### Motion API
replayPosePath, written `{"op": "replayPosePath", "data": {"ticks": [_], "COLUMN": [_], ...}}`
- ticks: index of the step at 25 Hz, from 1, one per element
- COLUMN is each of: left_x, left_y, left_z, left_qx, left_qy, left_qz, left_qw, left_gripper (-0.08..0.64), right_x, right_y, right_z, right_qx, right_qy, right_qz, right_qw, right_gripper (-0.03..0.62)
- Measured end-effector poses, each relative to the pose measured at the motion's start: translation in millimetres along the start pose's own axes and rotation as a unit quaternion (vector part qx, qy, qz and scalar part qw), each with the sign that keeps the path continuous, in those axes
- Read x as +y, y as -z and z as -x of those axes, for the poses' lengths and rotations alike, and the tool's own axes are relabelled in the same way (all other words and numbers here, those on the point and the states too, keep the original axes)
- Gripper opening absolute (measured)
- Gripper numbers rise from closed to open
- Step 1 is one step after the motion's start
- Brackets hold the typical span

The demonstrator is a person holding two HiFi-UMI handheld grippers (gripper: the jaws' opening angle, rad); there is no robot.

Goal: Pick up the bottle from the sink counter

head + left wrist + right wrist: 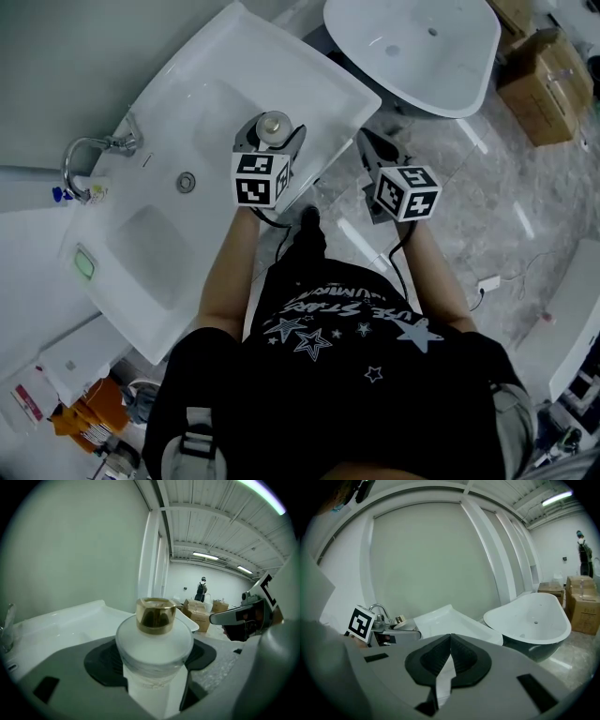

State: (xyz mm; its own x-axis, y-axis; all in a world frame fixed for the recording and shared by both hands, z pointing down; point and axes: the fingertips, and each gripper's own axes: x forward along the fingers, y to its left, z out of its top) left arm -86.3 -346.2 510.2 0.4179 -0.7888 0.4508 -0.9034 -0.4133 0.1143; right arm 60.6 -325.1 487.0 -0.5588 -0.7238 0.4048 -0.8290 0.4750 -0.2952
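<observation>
While poised over the sink [225, 56], clamping the upright bottle [154, 641] in the left hand-held gripper [272, 136]; carrying the right hand-held gripper [370, 145] closed, empty, alongside.

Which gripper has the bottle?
The left gripper: its jaws clamp the frosted, gold-capped bottle. The right gripper is shut and empty.

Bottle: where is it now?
The bottle is gripped in the left tool, left of centre in the head view, at the near edge of the sink counter, with the right tool alongside.
</observation>
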Motion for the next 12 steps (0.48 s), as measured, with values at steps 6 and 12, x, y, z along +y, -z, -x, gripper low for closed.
{"op": "replayPosePath", "data": {"ticks": [6,12], "left_x": [-18,-36], "left_y": [2,6], "left_z": [44,90], "left_qx": [-0.009,-0.025], "left_qy": [0.000,-0.008], "left_qz": [0.000,0.004], "left_qw": [1.0000,0.9997], "left_gripper": [0.350,0.350], "right_x": [24,48], "right_y": [5,13], "right_z": [31,63], "right_qx": [-0.009,-0.018], "right_qy": [-0.009,-0.022], "right_qz": [0.007,0.004], "right_qw": [1.000,1.000], "right_gripper": [0.006,0.006]}}
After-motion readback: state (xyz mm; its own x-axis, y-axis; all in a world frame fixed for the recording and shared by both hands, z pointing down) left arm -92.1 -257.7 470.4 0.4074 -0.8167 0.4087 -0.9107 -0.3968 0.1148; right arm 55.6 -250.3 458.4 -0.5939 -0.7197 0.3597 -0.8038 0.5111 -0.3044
